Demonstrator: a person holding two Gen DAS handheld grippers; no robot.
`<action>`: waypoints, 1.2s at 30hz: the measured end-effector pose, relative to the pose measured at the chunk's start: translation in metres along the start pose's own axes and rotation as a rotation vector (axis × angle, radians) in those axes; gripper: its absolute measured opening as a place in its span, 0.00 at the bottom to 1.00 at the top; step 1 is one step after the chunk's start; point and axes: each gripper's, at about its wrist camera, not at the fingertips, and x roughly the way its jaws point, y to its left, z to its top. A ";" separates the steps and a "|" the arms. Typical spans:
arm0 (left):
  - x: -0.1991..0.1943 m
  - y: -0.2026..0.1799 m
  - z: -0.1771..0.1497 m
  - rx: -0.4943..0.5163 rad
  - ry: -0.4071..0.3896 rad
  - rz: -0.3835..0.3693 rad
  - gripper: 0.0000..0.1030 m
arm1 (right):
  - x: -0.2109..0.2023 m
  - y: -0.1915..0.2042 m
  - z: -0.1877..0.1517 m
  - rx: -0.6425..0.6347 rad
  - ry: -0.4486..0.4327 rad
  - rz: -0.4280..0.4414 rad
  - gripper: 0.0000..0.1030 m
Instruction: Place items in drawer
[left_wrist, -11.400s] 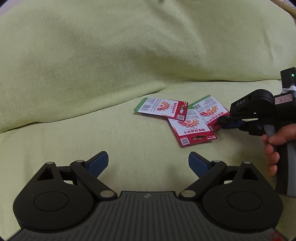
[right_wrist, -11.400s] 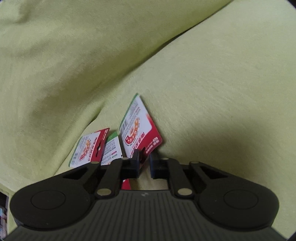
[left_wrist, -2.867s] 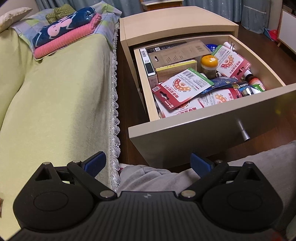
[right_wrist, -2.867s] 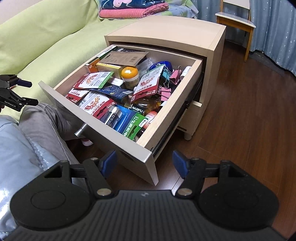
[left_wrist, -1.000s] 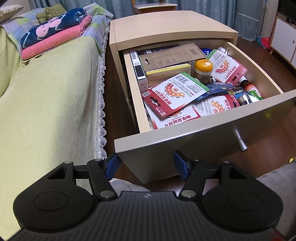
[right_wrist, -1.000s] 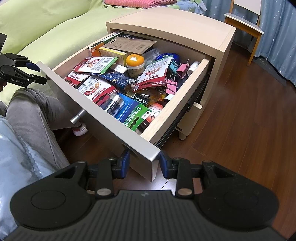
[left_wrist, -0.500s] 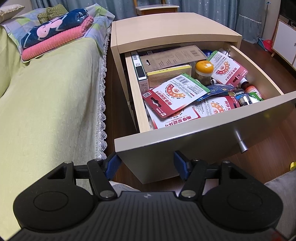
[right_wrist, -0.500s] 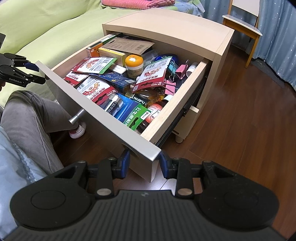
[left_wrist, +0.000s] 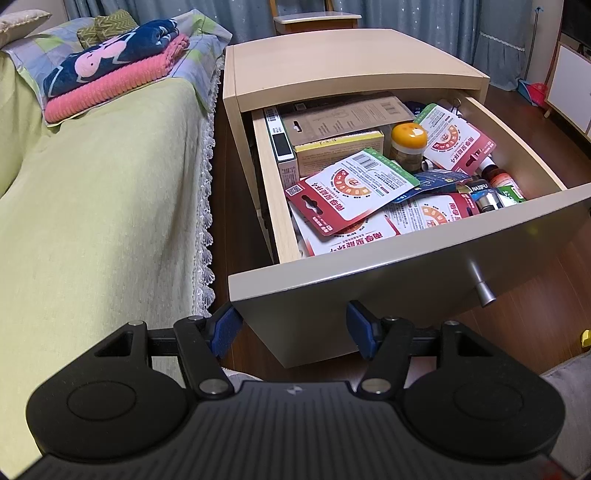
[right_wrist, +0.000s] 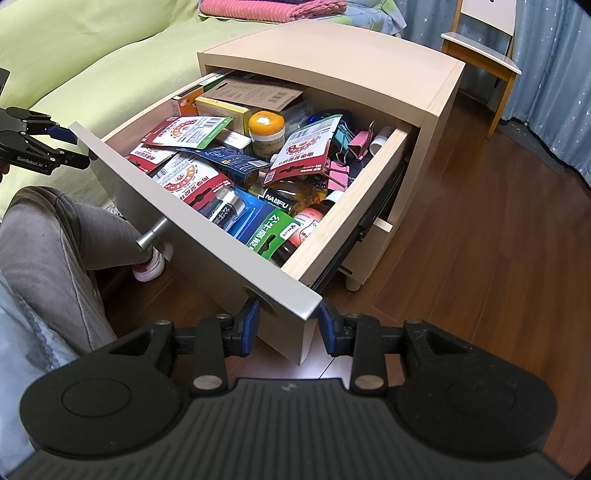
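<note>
The drawer (left_wrist: 388, 291) is sliding slightly inward, packed with cards; both the left gripper (left_wrist: 291, 328) and the right gripper (right_wrist: 288, 321) are holding their fingers apart at its front corners.

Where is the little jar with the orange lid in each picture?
Left wrist view: the jar stands upper right of centre, toward the back of the open drawer.
Right wrist view: the jar stands upper centre, a little left.
Shared landmark: the yellow box right beside the jar.
</note>
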 end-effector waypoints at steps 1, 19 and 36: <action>0.000 0.000 0.000 0.000 -0.001 0.000 0.62 | 0.000 0.000 0.000 0.000 0.000 0.000 0.29; 0.007 -0.001 0.005 -0.009 -0.007 0.003 0.62 | -0.002 0.001 -0.003 -0.003 -0.011 -0.006 0.29; 0.006 0.001 0.007 -0.020 -0.014 0.004 0.62 | -0.002 0.003 -0.003 0.004 -0.017 -0.011 0.29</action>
